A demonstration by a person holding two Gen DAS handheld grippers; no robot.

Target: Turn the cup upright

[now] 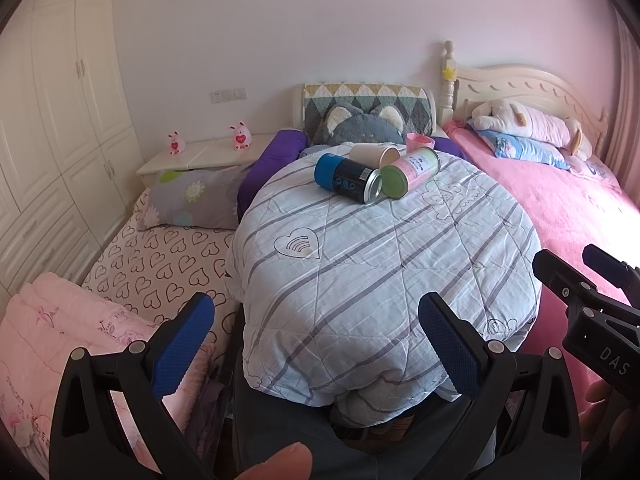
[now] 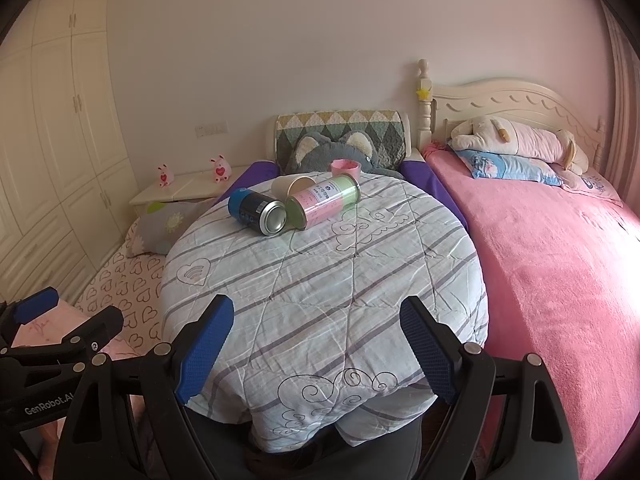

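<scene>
A beige cup [image 1: 374, 155] [image 2: 292, 187] lies on its side at the far end of a round table under a striped quilt [image 1: 384, 264] [image 2: 320, 280]. A blue-black can [image 1: 348, 178] [image 2: 258, 210] and a pink-green can [image 1: 412, 172] [image 2: 324, 200] lie on their sides beside it. A pink cup [image 1: 421, 143] [image 2: 346, 169] stands behind them. My left gripper [image 1: 316, 344] is open and empty at the table's near edge. My right gripper [image 2: 316, 352] is open and empty at the near edge too; it also shows in the left wrist view [image 1: 576, 272].
A pink bed [image 2: 560, 260] with a plush toy [image 2: 520, 140] lies to the right. A heart-patterned bed [image 1: 160, 264] with a grey pillow lies to the left, a nightstand [image 1: 200, 156] behind it. A grey cat cushion [image 1: 364, 126] sits behind the table.
</scene>
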